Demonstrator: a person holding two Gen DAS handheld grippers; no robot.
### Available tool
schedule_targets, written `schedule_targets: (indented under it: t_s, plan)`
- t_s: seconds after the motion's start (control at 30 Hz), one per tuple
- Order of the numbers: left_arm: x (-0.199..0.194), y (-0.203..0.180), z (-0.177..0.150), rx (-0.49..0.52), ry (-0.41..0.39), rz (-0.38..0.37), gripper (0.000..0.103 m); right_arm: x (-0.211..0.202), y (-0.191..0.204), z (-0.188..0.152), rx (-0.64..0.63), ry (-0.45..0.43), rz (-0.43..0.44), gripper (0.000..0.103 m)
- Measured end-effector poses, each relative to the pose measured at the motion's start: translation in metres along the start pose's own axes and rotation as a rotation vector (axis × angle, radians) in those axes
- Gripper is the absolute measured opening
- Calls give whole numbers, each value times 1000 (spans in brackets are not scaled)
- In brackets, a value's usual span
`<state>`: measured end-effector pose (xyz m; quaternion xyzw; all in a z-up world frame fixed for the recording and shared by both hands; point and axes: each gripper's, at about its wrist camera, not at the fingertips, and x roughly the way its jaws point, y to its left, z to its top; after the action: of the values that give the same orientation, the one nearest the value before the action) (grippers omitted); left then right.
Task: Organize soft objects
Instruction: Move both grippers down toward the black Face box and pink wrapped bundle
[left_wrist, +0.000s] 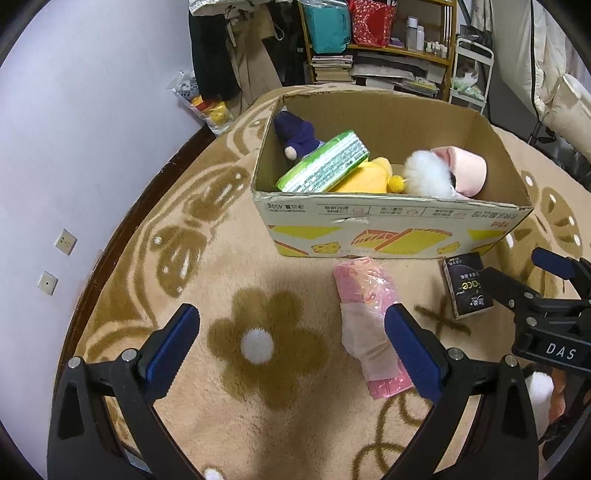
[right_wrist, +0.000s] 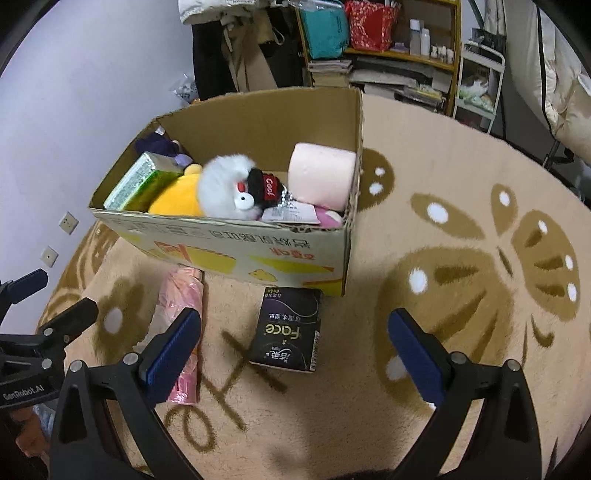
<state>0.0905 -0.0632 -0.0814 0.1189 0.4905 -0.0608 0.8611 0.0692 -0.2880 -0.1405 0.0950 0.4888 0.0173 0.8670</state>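
Two grippers hover over a beige patterned rug (left_wrist: 303, 435), each with its blue-padded jaws spread wide and nothing between them. The left gripper (left_wrist: 291, 347) has the pink plastic-wrapped pack (left_wrist: 365, 314) lying just inside its right finger, that finger partly covering the pack's near end. The right gripper (right_wrist: 293, 349) has the black tissue pack (right_wrist: 288, 328) lying on the rug straight ahead, between its fingers in the frame, far end close to the box wall. Beyond both sets of jaws stands the open cardboard box (left_wrist: 391, 225). Inside it lie a navy plush (left_wrist: 295, 133) at the far left, a green tissue pack (left_wrist: 325, 162) leaning on a yellow plush (left_wrist: 365, 177), then a white fluffy plush (right_wrist: 225, 188) and a pink paper roll (right_wrist: 321, 173) at the right end. The pink pack and the black pack lie apart on the rug, both just in front of the box.
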Motion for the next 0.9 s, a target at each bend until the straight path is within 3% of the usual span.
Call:
schedule_targets:
  t_s: [0.9]
  plan:
    - [56,-31,-4,39,144,-66,100,46,-19,3,115,133,12,103]
